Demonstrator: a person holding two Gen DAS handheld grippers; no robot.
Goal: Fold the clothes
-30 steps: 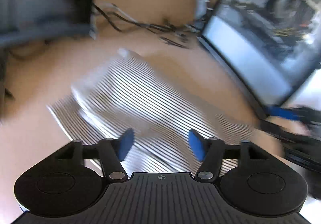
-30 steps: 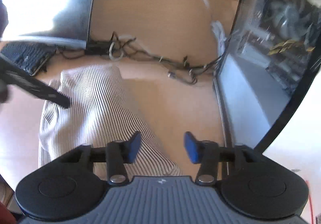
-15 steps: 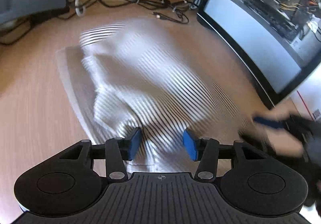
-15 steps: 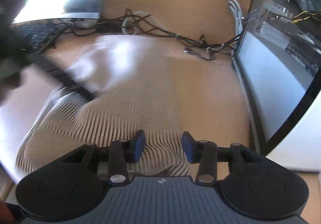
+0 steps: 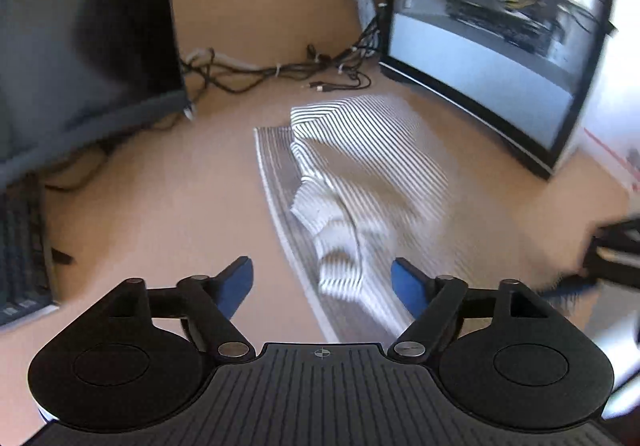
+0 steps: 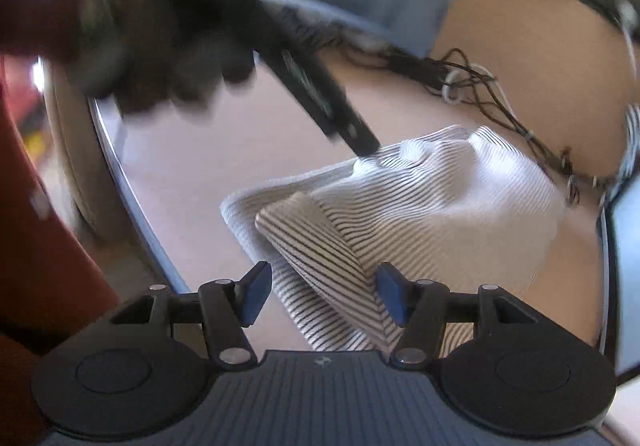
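Note:
A white garment with thin black stripes (image 5: 360, 182) lies crumpled and partly folded on the wooden desk; it also shows in the right wrist view (image 6: 420, 206). My left gripper (image 5: 322, 282) is open and empty, hovering just before the garment's near edge. My right gripper (image 6: 324, 292) is open, with a folded striped flap lying between its blue pads (image 6: 390, 296), not pinched. In the right wrist view the other gripper (image 6: 320, 94), blurred, reaches down to the garment's far edge.
A dark monitor (image 5: 80, 38) stands at the left, a curved monitor (image 5: 492, 46) at the right. Tangled cables (image 5: 280, 74) lie at the back against the wall. A keyboard (image 5: 20, 246) sits at the far left. The desk's metal edge (image 6: 132, 190) curves at the left.
Both views have swung round. The left gripper has opened wider and drawn back to the left of the garment. The garment lies more bunched than before.

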